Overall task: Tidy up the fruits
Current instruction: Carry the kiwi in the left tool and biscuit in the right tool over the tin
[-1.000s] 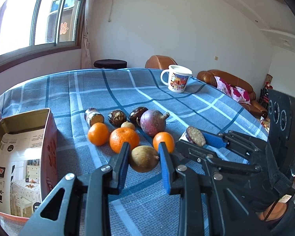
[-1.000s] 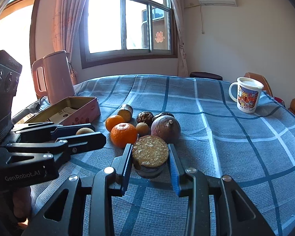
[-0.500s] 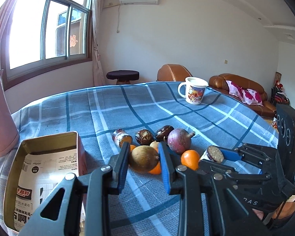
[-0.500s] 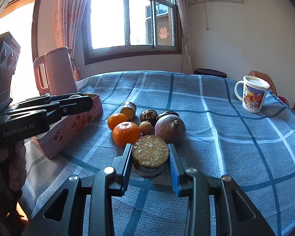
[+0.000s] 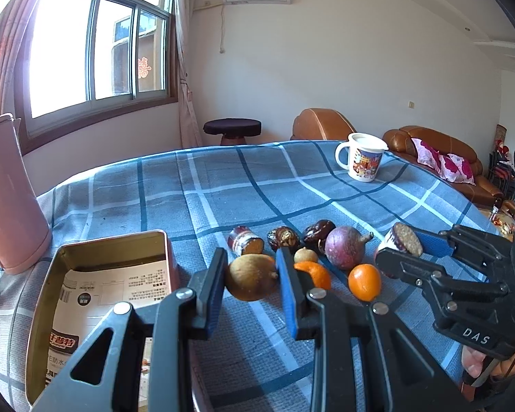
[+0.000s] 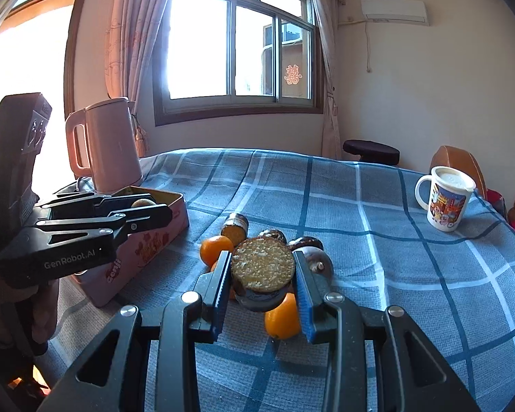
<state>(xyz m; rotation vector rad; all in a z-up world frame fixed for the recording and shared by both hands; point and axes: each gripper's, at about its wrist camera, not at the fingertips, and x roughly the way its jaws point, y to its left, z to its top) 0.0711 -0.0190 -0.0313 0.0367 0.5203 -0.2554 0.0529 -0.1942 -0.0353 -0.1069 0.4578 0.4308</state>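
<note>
Fruits are mid-sort: a dull brown, rough-skinned round fruit [image 5: 251,276], clamped in the closed left gripper [image 5: 250,283], has swung from above the pile at frame centre toward the open pink metal tin [image 5: 103,250] at lower left, so dropping it in looks next. The right gripper [image 6: 262,283] has lifted, pinched shut on a cut dark-skinned fruit with a grainy tan face [image 6: 262,267]. Glossy oranges [image 5: 364,281], wrinkled dates [image 5: 284,237] and a smooth purple fruit [image 5: 345,247] remain on the blue plaid tabletop [image 5: 257,185].
</note>
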